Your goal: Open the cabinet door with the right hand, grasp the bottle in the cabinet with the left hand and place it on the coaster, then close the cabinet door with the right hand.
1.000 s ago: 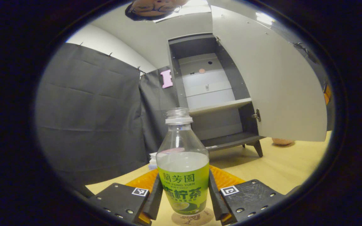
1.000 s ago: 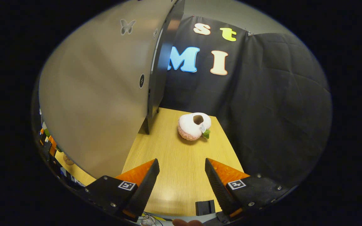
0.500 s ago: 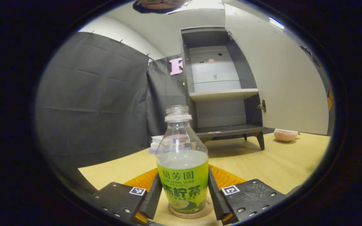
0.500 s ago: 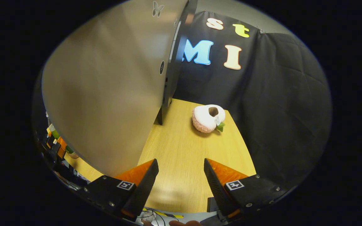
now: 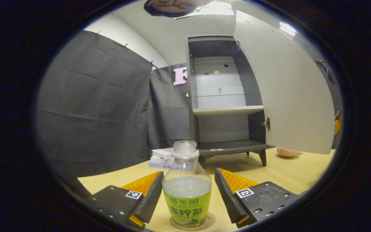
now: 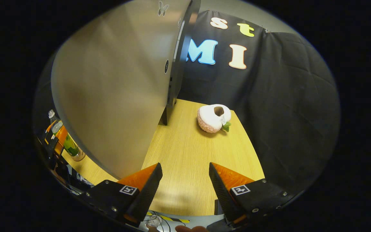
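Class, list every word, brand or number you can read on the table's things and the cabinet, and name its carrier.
Bottle label: printed characters, too small and warped to quote.
Stack of books: cover print too small to read.
Square tags by the jaws: patterns, no words.
Cabinet door: butterfly sticker, no text.

Left gripper (image 5: 188, 193) and right gripper (image 6: 183, 188) both spread wide, clasping nothing.

Left gripper (image 5: 188, 193), right gripper (image 6: 183, 187): black screw-studded blocks, square black-white tag markers, ribbed wedge fingers.
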Available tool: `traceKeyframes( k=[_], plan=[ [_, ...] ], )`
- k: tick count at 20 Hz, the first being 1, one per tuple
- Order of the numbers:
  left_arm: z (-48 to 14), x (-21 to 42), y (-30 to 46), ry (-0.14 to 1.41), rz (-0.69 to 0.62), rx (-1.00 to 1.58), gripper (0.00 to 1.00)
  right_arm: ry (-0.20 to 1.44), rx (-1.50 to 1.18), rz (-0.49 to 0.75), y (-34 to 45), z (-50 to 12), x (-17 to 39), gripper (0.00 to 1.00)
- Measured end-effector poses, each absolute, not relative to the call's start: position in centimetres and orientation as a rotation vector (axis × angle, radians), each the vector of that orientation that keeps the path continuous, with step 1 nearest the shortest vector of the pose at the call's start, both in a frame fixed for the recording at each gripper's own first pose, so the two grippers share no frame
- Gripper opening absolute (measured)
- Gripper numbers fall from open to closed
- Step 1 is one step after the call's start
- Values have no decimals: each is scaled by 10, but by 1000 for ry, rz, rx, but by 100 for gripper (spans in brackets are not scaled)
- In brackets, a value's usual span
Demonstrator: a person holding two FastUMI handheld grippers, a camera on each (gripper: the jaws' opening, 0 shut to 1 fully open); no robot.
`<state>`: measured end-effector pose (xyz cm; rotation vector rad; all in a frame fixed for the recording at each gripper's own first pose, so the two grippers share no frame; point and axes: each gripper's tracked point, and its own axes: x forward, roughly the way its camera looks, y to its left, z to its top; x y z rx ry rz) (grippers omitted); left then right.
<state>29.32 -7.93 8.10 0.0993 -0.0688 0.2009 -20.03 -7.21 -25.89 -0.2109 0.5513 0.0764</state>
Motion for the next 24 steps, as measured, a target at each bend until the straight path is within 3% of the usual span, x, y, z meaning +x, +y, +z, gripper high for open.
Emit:
traceKeyframes(
  k=[10, 15, 20, 24],
  plan=[
    [224, 300, -87, -94, 143, 126, 89, 499, -148, 14, -92, -235, -227, 90],
    [299, 311, -104, -112, 113, 141, 89, 443, -92, -92, -129, -197, -223, 90],
    [364, 318, -136, -122, 42, 163, 89, 376, -47, -183, -153, -133, -205, 90],
    [384, 319, -140, -57, 75, 173, 89, 256, 60, -125, -132, -56, -192, 90]
  ],
)
